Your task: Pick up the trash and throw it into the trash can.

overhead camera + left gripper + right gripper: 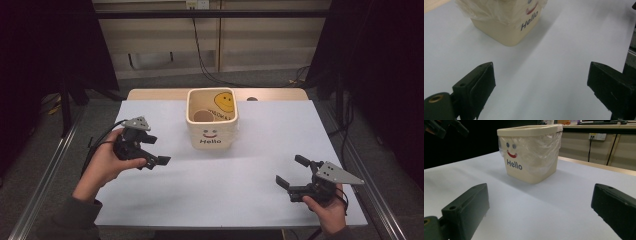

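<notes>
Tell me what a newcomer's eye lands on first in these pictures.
First comes the cream bin printed with a smiling face and "Hello", standing alone at the far middle of the white table, with a clear plastic liner folded over its rim. Next come the two black grippers on either side: the left gripper near the bin's left, the right gripper at the near right, both jaws spread wide and holding nothing.

cream bin (506, 27), white table (554, 75), spread claw (541, 85)
</notes>
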Tool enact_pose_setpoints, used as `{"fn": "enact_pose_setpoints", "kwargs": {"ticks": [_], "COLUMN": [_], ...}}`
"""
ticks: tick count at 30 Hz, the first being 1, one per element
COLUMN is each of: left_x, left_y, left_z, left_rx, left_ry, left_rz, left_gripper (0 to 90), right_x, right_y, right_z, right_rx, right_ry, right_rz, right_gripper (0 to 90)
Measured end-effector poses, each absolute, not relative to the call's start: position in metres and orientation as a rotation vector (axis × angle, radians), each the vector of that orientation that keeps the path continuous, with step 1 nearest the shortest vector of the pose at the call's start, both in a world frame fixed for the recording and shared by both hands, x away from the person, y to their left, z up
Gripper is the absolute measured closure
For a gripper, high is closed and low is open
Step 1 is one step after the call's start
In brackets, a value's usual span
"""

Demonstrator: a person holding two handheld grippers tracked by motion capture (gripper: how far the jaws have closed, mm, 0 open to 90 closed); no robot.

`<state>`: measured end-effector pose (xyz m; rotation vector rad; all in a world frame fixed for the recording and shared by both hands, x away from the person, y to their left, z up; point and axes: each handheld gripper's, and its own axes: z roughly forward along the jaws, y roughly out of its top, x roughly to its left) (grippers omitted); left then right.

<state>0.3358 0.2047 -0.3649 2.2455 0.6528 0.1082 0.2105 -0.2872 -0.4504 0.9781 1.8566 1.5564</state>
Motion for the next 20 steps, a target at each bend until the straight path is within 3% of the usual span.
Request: {"fn": "enact_pose_setpoints", "kwargs": {"ticks": [12, 20], "left_x": [0.297, 0.288], "left_y": [0.225, 0.242], "left_z": [-0.427, -0.437], "left_rx": [2.021, 1.880], "left_ry": [0.670, 0.691], "left_rz": [0.168, 0.221], "left_gripper": [6.9, 6.4], "right_x": [0.210, 0.210], "right_y": [-0.286, -0.287], "right_z": [-0.450, -0.450], "right_rx": [0.982, 0.978], "right_ry": [1.855, 1.853], "right_rz": [1.562, 1.556], "right_gripper": [1.0, 1.0]}}
